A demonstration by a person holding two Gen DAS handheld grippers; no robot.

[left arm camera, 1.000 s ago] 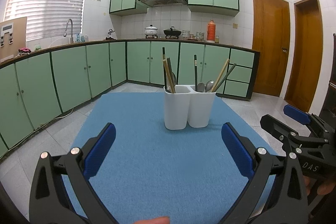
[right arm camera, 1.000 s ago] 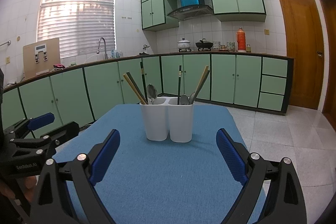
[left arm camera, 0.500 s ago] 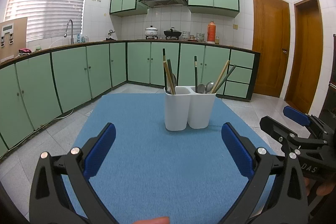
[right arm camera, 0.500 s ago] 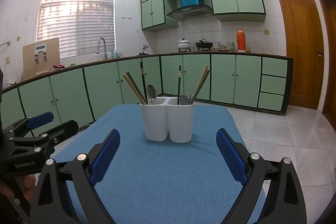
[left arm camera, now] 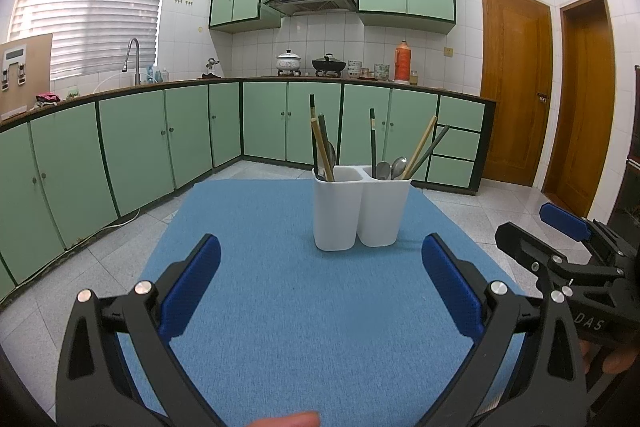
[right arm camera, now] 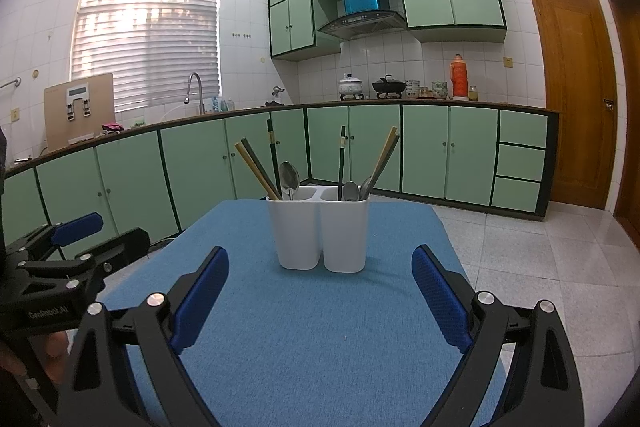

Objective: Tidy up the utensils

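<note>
A white two-compartment utensil holder [left arm camera: 360, 211] [right arm camera: 320, 231] stands upright on the blue mat [left arm camera: 304, 307] [right arm camera: 312, 339]. Both compartments hold chopsticks [left arm camera: 320, 143] [right arm camera: 258, 171] and metal spoons [left arm camera: 394, 167] [right arm camera: 289, 179]. My left gripper [left arm camera: 320, 283] is open and empty, short of the holder. My right gripper [right arm camera: 320, 291] is open and empty, also short of it. The right gripper shows at the right edge of the left wrist view [left arm camera: 568, 255]; the left gripper shows at the left edge of the right wrist view [right arm camera: 68, 259].
The mat covers a small table with tiled floor [right arm camera: 540, 267] around it. Green kitchen cabinets [left arm camera: 132, 147] run along the far walls, with pots [left arm camera: 289, 61] on the counter. Wooden doors [left arm camera: 516, 83] stand at the right.
The left wrist view has shifted very slightly, so the holder sits a touch farther off. Both grippers stay open and empty.
</note>
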